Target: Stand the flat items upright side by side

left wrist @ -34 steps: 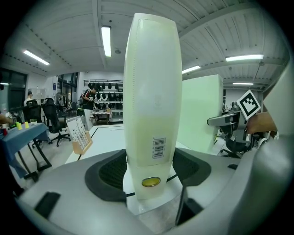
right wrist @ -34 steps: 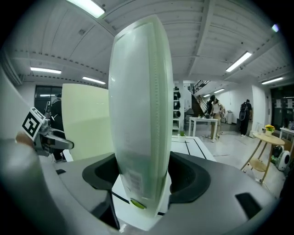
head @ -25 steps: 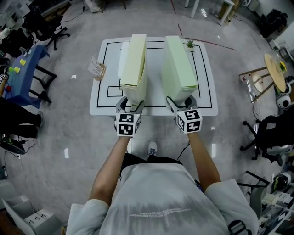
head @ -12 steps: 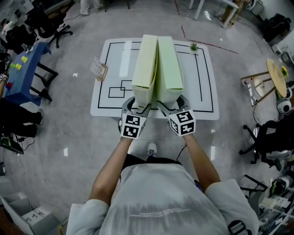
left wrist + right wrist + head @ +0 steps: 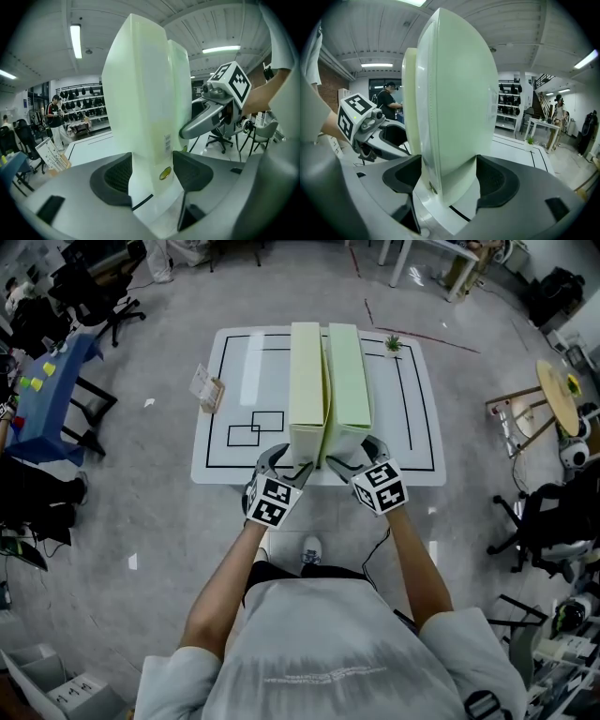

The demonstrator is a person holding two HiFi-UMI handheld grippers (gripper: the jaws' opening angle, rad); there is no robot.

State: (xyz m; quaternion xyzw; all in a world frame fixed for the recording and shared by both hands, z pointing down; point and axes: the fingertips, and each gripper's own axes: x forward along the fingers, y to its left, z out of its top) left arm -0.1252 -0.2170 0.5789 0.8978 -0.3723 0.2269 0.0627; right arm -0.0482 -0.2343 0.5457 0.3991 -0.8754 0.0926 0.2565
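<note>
While both items are upright and parallel at the middle of the white tabletop with black line markings, neither is released yet. The flat pale-cream box, card or plastic by the look, sits on the 9 o'clock side. The flat pale-green box of the same shape is just beside it at 3 o'clock, with only a thin dark slit between them. Long axes run 12 to 6.

Left gripper is clamped on the cream box's low 6 o'clock end. Its jaws have just been closing, and both pads look pressed on the box. Right gripper is clamped the same way on the green box.

Risks from here:
- Both boxes are tall, thin and held only at one bottom corner. If either is off vertical when the jaws open, it tips, and one falling takes the other with it.
- The right gripper's inner finger and the left's inner finger sit in the slit at the 6 o'clock end, wedging it. Pulling out carelessly could drag or twist a box.
- The box ends are near the table's 6 o'clock edge, so any drag that way risks an overhang.
- A tip toward 1 o'clock could hit the small green potted plant.

I'd judge the task near done, with a clean release remaining.
</note>
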